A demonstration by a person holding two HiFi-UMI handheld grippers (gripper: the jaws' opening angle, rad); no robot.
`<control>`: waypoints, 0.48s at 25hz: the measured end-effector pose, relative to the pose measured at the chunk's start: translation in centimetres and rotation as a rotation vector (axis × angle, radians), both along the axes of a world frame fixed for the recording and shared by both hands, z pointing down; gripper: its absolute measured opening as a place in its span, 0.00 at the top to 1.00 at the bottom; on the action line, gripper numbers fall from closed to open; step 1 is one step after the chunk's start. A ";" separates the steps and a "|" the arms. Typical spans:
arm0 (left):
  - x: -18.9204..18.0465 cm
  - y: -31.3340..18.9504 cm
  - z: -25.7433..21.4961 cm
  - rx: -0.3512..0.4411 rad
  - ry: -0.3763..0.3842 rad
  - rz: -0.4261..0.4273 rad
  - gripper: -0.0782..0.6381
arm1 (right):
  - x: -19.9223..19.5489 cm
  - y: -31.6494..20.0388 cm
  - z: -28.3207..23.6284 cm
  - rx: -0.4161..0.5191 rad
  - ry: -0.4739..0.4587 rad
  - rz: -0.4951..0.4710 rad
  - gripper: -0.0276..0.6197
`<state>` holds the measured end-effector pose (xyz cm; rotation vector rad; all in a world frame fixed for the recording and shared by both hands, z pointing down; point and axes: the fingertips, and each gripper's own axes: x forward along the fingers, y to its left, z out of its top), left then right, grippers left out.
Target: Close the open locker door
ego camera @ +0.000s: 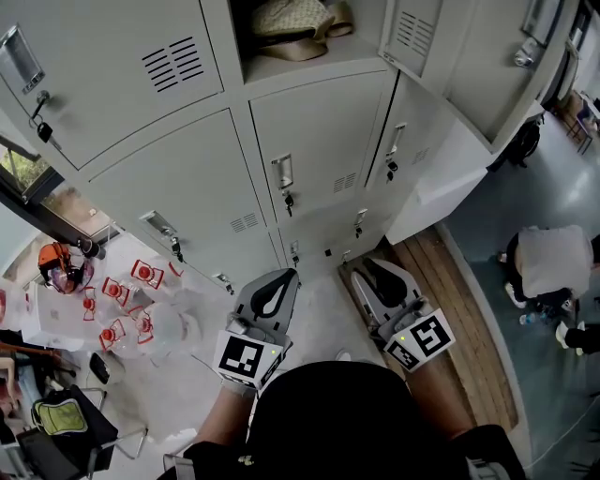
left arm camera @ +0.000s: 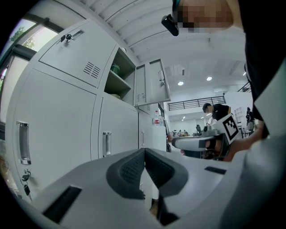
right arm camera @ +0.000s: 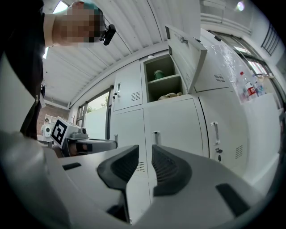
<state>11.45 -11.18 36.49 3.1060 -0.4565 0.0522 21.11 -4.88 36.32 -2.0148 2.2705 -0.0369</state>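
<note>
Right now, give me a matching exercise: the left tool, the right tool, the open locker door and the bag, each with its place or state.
Things:
1 left tool
2 right tool
3 open locker door
4 beige bag

States:
A inside the open compartment
B jaws together, empty
C jaws slightly apart, empty
D swung outward

Pairs: 1-B, 2-C, 3-D, 4-A

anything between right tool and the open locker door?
Nothing blocks it. In the right gripper view the right tool sits low and the open door high, with only closed locker doors behind that stretch.
</note>
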 end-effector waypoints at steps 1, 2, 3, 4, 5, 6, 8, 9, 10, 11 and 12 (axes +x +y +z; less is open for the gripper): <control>0.0 0.0 0.1 -0.004 -0.013 -0.001 0.86 | 0.0 0.0 0.0 -0.001 0.000 0.001 0.81; -0.2 0.0 0.4 -0.015 -0.042 -0.003 0.86 | 0.0 0.1 0.0 -0.002 0.001 0.001 0.81; -0.3 0.1 0.8 -0.024 -0.064 -0.004 0.86 | 0.1 0.1 0.1 -0.004 0.001 0.001 0.81; -0.4 0.1 1.1 -0.028 -0.066 -0.004 0.86 | 0.0 0.1 0.0 -0.004 0.001 -0.001 0.81; -0.4 0.2 1.2 -0.028 -0.053 -0.004 0.86 | 0.0 0.1 0.0 -0.004 0.000 -0.002 0.81; -0.4 0.2 1.2 -0.025 -0.038 -0.004 0.86 | 0.0 0.1 0.0 -0.003 0.000 -0.004 0.81; -0.3 0.1 0.6 -0.011 -0.018 -0.008 0.86 | -0.1 0.1 0.1 -0.004 0.000 -0.008 0.81; -0.3 0.1 0.5 -0.009 -0.022 -0.011 0.86 | -0.1 0.0 0.1 -0.004 0.000 -0.010 0.81; -0.3 0.1 0.4 -0.009 -0.024 -0.013 0.86 | -0.1 0.0 0.1 -0.004 -0.001 -0.012 0.81; -0.3 0.0 0.2 -0.005 -0.014 -0.014 0.86 | -0.2 0.0 0.1 -0.003 -0.001 -0.013 0.81; -0.2 0.0 0.1 0.001 -0.003 -0.014 0.86 | -0.2 0.0 0.1 -0.002 -0.002 -0.014 0.81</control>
